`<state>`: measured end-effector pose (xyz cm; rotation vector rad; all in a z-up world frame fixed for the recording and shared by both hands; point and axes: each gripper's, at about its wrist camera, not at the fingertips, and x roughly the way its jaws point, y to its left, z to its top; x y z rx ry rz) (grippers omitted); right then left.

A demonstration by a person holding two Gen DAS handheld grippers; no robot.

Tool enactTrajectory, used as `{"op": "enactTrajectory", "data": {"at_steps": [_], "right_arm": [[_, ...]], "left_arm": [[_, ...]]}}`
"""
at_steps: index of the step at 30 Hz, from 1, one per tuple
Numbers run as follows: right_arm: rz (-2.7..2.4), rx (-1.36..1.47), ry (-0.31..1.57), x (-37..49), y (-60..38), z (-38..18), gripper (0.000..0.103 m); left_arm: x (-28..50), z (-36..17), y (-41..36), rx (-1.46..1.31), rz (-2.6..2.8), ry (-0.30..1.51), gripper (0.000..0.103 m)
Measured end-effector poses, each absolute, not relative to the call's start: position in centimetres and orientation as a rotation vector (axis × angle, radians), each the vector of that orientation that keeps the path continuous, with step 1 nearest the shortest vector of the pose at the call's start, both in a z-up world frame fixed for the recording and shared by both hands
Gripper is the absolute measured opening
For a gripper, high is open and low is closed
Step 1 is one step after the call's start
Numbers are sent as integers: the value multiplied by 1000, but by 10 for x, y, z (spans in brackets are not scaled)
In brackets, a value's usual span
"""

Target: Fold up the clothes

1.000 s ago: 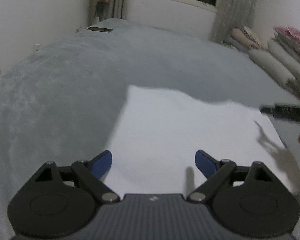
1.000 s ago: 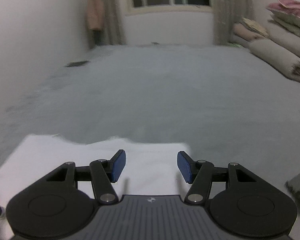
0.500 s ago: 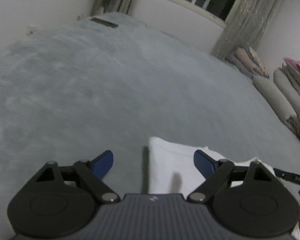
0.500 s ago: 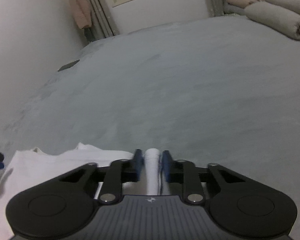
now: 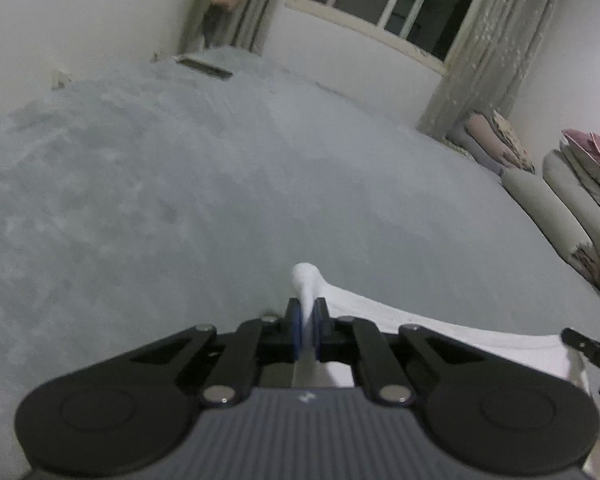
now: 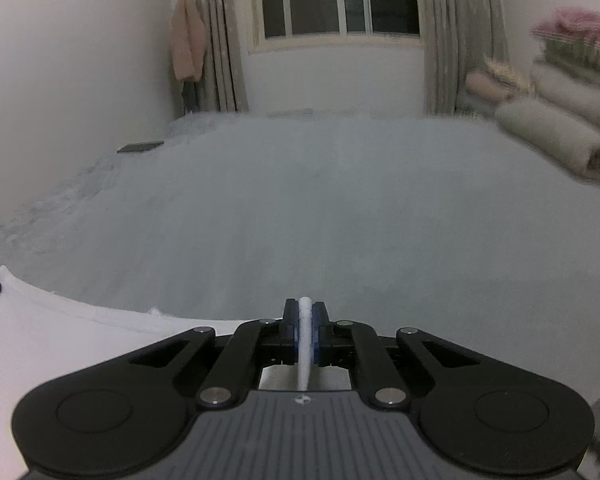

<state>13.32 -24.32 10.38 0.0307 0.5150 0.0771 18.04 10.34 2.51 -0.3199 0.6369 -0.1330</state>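
Observation:
A white garment (image 5: 440, 332) lies flat on the grey bed cover (image 5: 180, 200), close under both grippers. My left gripper (image 5: 307, 308) is closing tight on the garment's far left corner, and a small tip of cloth sticks up past the blue pads (image 5: 296, 320). In the right wrist view the garment (image 6: 60, 344) spreads to the lower left. My right gripper (image 6: 305, 312) is closing on the far right edge, a white fold pinched between its pads (image 6: 318, 328). The tip of the right gripper (image 5: 588, 348) shows at the left view's right border.
The grey bed cover (image 6: 340, 200) stretches ahead to the window wall. A dark flat object (image 6: 140, 147) lies at its far left corner. Folded quilts and pillows (image 6: 560, 128) are stacked along the right. A pink garment (image 6: 186, 46) hangs by the curtain.
Both grippers went from open to shut on the garment's far edge. The left one slid left to the corner, and both views have tipped up toward the window.

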Motion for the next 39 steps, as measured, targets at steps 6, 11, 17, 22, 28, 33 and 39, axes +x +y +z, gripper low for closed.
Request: {"op": "enactTrajectory", "data": {"at_steps": [6,11,17,22,28,33,39], "right_arm": [[17,-51,533,154,-220,95,7],[-30,-156,621,172,-201,82,9],[-91,-184,555,137,-194,127,30],[23,-100,641,88,-170,146,32],[235,-67,730,21,-116,132,32],[241,-157,717,0,-93,102,33],[215,-122,702,-6,-90,115,32]], "left_arm": [[187,18,79,-165,-52,678,9],[189,25,83,-157,-12,685,24],[139,68,80,-115,-36,603,42],[77,70,38,-78,-151,630,48],[36,39,-8,39,-230,671,48],[23,19,-14,95,-240,664,50],[21,36,-5,35,-263,647,48]]}}
